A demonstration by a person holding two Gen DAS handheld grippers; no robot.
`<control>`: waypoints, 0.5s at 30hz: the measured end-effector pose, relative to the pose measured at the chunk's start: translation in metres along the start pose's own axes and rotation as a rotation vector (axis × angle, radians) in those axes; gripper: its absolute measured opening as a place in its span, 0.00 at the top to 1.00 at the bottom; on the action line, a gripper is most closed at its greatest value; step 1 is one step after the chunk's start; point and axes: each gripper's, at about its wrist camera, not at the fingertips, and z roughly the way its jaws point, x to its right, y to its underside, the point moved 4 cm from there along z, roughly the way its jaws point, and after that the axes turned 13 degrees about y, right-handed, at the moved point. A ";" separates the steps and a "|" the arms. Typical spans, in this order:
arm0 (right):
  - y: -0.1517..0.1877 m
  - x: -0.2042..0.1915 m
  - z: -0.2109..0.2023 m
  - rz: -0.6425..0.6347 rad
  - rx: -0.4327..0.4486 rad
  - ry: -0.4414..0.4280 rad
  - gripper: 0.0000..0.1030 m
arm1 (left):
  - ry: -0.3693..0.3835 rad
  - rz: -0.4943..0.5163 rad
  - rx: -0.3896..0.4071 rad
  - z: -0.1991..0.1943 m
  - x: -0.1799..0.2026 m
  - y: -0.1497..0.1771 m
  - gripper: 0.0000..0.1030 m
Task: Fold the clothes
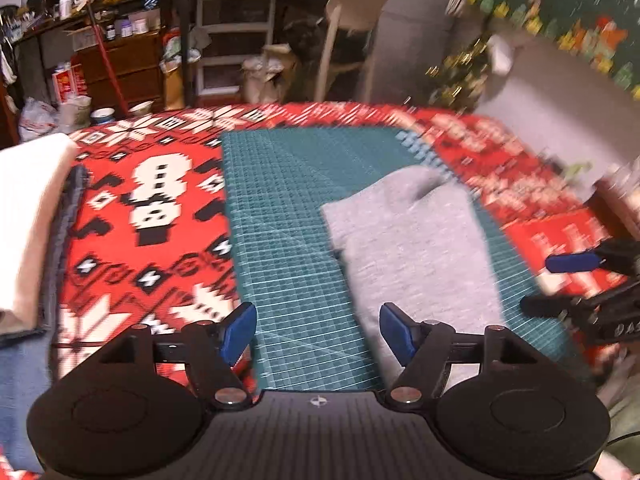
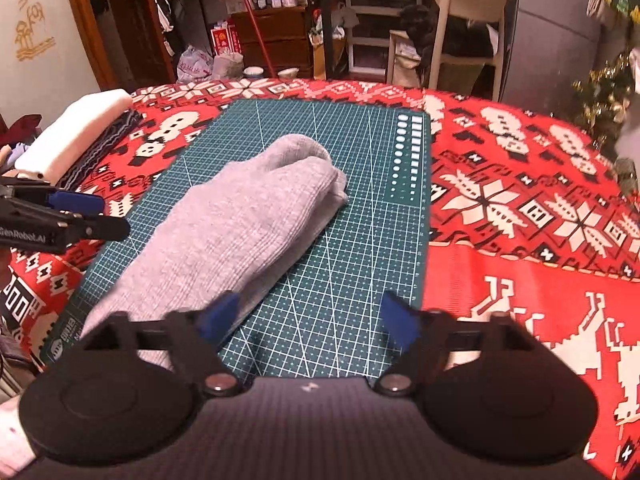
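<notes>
A grey knit garment point(image 2: 244, 224) lies folded into a long bundle on the green cutting mat point(image 2: 360, 240). In the left wrist view the grey garment point(image 1: 416, 236) sits on the right half of the mat point(image 1: 280, 208). My left gripper point(image 1: 318, 334) is open above the mat's near edge, its right pad over the cloth's near end, nothing between its fingers. My right gripper point(image 2: 310, 322) is open too, its left pad over the garment's near edge. The right gripper point(image 1: 560, 280) shows at the right of the left wrist view; the left gripper point(image 2: 96, 216) shows at the left of the right wrist view.
A red patterned cloth point(image 2: 520, 216) covers the table. A stack of folded clothes, white on top point(image 2: 76, 132), lies at the table's left edge. Behind the table stand a chair point(image 2: 468, 12), drawers and cluttered shelves point(image 1: 120, 20).
</notes>
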 end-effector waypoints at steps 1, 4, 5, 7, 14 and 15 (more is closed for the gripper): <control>0.002 0.000 -0.001 -0.005 0.007 0.007 0.09 | 0.023 -0.008 0.014 -0.002 -0.001 0.001 0.21; 0.006 -0.002 -0.005 -0.021 0.028 0.027 0.01 | 0.015 -0.039 0.055 -0.007 -0.004 0.004 0.20; 0.008 -0.002 -0.007 -0.026 0.035 0.034 0.01 | 0.023 -0.044 0.078 -0.010 -0.005 0.005 0.19; 0.011 -0.003 -0.010 -0.036 0.049 0.048 0.01 | 0.060 -0.051 0.107 -0.015 -0.007 0.006 0.08; 0.015 -0.006 -0.014 -0.128 0.120 -0.004 0.01 | 0.080 -0.023 0.093 -0.017 -0.012 0.001 0.01; 0.014 -0.005 -0.013 -0.128 0.114 -0.023 0.01 | 0.089 0.001 0.094 -0.018 -0.010 0.000 0.01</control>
